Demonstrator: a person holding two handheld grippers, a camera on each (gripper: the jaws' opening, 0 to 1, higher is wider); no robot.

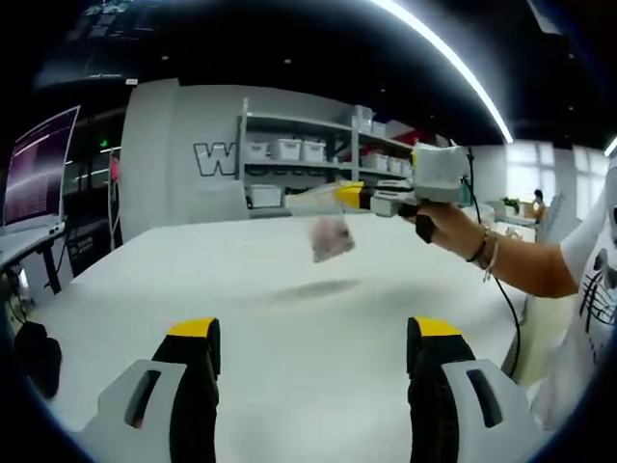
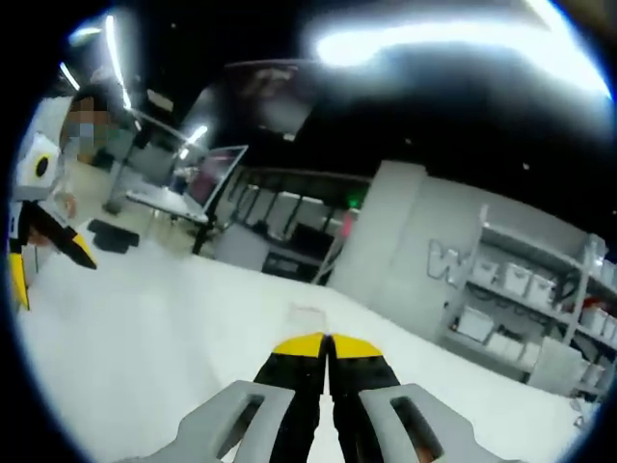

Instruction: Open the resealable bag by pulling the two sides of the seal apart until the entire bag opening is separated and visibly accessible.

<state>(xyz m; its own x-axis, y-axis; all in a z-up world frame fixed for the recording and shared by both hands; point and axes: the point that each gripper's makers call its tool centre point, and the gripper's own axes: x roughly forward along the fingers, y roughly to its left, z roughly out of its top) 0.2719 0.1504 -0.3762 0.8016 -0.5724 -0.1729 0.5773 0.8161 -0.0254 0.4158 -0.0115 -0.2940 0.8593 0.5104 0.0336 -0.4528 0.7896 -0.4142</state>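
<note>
White table [image 1: 289, 318] stretches toward shelves [image 1: 308, 154] stacked with bins. Over it the left gripper [image 1: 313, 352] has its jaws spread wide, touching nothing. The right gripper [image 2: 328, 344] has its jaws pressed together, pinching the top edge of the clear resealable bag [image 1: 328, 231], which hangs above the tabletop. The bag's contents are blurred, and its seal is hard to make out.

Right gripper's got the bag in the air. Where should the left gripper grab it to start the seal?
The resealable bag hangs clear of the table, held at its top edge by the right gripper, contents sagging low. The left gripper is open and free. Probably best to take the free top edge just beside the right gripper's jaws, coming in level from the near side and pinching a single layer.
</note>
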